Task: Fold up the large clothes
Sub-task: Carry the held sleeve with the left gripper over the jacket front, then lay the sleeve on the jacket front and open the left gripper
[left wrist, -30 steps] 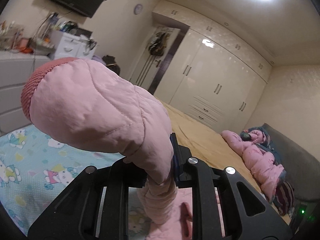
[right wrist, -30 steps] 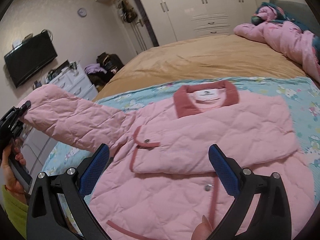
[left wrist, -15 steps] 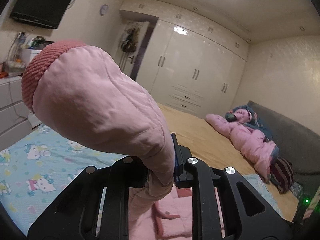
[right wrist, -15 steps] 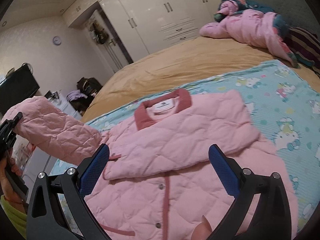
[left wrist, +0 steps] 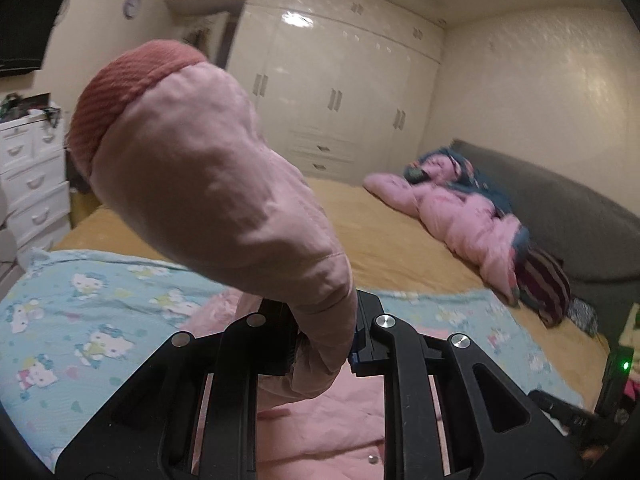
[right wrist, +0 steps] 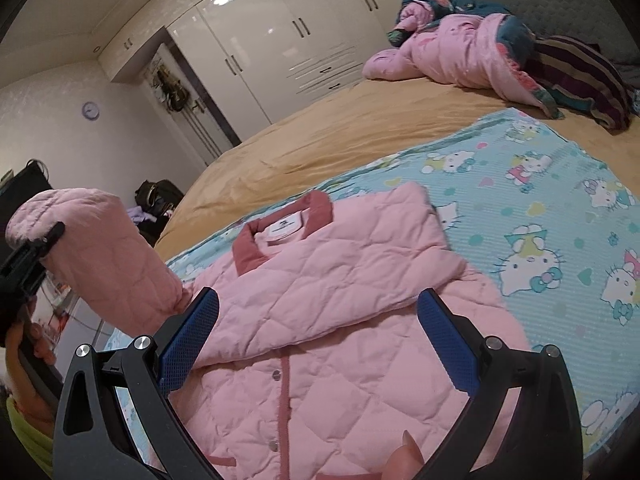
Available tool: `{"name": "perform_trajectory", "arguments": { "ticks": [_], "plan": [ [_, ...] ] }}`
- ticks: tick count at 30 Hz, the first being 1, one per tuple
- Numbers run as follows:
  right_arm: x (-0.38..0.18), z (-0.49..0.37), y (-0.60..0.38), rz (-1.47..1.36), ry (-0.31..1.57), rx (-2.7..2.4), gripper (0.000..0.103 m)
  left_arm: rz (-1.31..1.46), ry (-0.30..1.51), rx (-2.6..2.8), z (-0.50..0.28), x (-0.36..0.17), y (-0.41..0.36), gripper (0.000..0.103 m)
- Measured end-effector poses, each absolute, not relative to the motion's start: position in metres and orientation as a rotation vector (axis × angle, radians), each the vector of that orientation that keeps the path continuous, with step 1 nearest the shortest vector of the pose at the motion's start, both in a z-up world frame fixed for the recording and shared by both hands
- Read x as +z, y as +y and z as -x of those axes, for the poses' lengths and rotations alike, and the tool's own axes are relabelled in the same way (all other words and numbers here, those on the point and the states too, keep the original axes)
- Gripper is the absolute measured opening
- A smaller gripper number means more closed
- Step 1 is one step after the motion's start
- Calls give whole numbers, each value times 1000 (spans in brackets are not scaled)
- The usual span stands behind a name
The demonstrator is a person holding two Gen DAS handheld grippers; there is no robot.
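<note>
jacket [right wrist: 320, 320]: pink quilted, flat on cartoon-cat blanket [right wrist: 540, 208], collar away from cam, one sleeve folded across chest
other sleeve [left wrist: 224, 200]: lifted off bed, cuff up
L gripper [left wrist: 326, 344]: clamped on that sleeve
R gripper [right wrist: 316, 336]: jaws wide, empty, above jacket front
bkgd: tan bedsheet [right wrist: 320, 140], white wardrobe [left wrist: 340, 92]

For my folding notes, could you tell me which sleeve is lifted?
The pink quilted sleeve clamped in the left gripper; the other sleeve lies folded across the jacket's chest.
</note>
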State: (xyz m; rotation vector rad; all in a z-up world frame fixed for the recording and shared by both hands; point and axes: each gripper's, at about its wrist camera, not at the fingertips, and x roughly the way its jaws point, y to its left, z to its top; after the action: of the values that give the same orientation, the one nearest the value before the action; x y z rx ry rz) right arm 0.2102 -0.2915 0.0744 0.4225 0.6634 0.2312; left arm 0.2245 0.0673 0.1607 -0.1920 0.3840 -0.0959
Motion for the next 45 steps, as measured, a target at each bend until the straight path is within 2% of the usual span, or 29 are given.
{"name": "perform_trajectory", "arguments": {
  "ticks": [13,21,27,30,35,37,44,45],
  "plan": [
    [68,-208,-340,-488,647,140,99,32,611,-262,-268,71,-33,11],
    [59,-210,-364,-521,654,85,99,-44,731,-293,-279,15,-66,12],
    [52,-213,-369,-525,668,70,99,-119,789,-304,-278,-12,-88,19],
    [49,-216,-369,-532,671,76,99,-193,799,-308,-273,-24,-101,28],
    [44,-221,-364,-550,690,115,99,-287,821,-343,-264,-40,-120,61],
    [38,-224,-364,-592,712,148,99,-329,824,-350,-259,-44,-127,65],
    [19,-239,-344,-626,808,215,99,-355,849,-399,-236,-46,-123,92],
    [14,-243,-340,-641,823,241,99,-322,859,-417,-232,-43,-118,93]
  ]
}}
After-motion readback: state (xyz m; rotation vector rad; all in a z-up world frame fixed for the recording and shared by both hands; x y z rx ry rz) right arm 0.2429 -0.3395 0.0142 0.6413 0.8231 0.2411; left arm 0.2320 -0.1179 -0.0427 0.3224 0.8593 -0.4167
